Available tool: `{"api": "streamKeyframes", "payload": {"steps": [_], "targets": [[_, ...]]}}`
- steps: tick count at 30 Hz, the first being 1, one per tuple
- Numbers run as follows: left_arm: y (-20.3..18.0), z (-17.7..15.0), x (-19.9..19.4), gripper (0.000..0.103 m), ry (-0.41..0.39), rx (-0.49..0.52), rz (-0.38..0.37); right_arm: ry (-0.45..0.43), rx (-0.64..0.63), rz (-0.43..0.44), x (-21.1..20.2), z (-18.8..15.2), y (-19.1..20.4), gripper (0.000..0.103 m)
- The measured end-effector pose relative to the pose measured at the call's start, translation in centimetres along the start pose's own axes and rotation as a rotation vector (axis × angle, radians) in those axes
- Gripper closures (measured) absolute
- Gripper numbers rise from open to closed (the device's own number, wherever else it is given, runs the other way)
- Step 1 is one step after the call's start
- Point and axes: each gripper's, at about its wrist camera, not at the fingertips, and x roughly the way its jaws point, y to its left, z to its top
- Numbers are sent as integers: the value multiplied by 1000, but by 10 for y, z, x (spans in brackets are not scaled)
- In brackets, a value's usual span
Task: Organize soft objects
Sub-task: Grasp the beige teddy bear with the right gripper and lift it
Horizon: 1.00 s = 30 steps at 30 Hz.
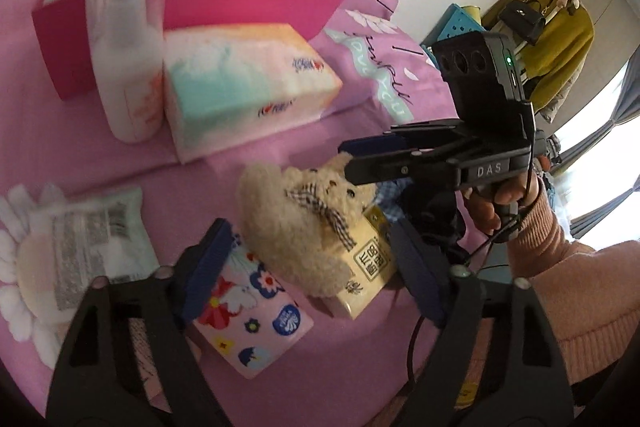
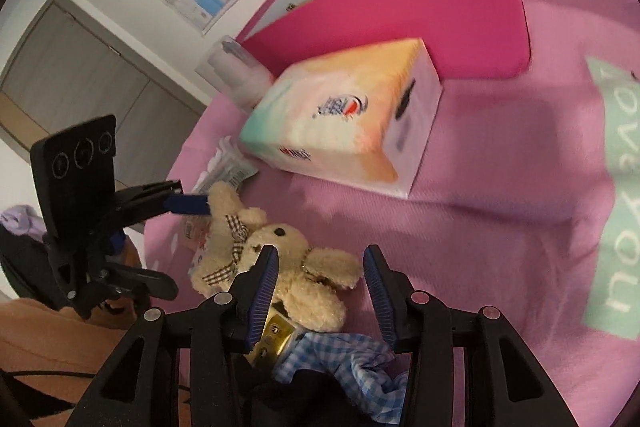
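In the left wrist view, the left gripper (image 1: 312,267) at lower centre stands released, its jaws spread around a fluffy cream teddy bear with a checked bow (image 1: 296,223) lying on a floral pink packet (image 1: 256,311) and yellow box (image 1: 368,267) on the pink bed sheet (image 1: 200,167). From the right, the right gripper (image 1: 352,159), also released, reaches the bear's head.

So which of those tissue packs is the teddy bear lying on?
The small yellow-gold pack: the bear sprawls across its top. The flowery pink pack lies just beside it, and the big pastel tissue box sits apart, nearer the pink box.
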Motion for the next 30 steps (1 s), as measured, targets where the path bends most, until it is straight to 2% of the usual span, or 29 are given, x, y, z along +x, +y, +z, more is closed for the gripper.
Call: {"api": "streamKeyframes", "payload": {"steps": [3,6,7,10,19,30], "targets": [[3,-3,1,31,3,-10,-2,7,27,35,4,-1,-6,58],[4,-2,1,41,-1,-19,-11,7,36,59,4,-4,-8,60],[6,-2,1,46,0,-21,-1,5,39,68,3,-4,-9,67],[11,-3,0,54,5,-46,-1,-2,28,41,3,-7,-9,86],[12,3,-5,57,-29,-83,-24,-81,-13,8,-15,-7,6,88],[-8,36,-38,58,-163,-18,-37,-231,-110,-56,-71,14,38,89]]}}
